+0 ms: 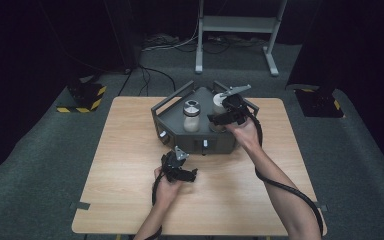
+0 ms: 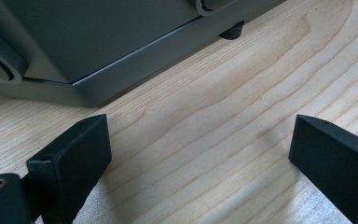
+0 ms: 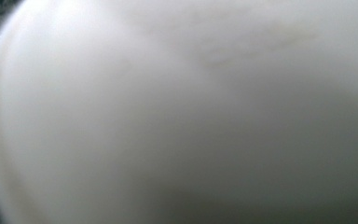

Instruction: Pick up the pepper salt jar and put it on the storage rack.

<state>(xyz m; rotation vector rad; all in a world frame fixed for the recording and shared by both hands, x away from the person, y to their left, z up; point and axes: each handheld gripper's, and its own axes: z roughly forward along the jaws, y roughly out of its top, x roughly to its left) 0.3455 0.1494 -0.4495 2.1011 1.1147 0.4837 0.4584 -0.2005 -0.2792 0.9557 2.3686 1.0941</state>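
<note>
High view: wooden table [image 1: 130,200] carries a dark grey angular tray [image 1: 172,122] with two pale jars in it. The left jar [image 1: 191,117] stands free near the tray's middle; the right jar [image 1: 219,106] sits at the right end of the tray, with the right gripper [image 1: 219,118] up against its front side. Whether those jaws press the jar can't be told from here. Left gripper [image 1: 190,175] rests low over bare table just in front of the tray, well apart from both jars. Left gripper view: jaws spread wide, nothing between them, just wood grain, with the tray's front wall [image 2: 121,42] and one rubber foot [image 2: 231,31] just ahead. Right gripper view: blurred white jar surface [image 3: 177,112] very close to the lens; jaws hidden, so grip state stays unclear.
</note>
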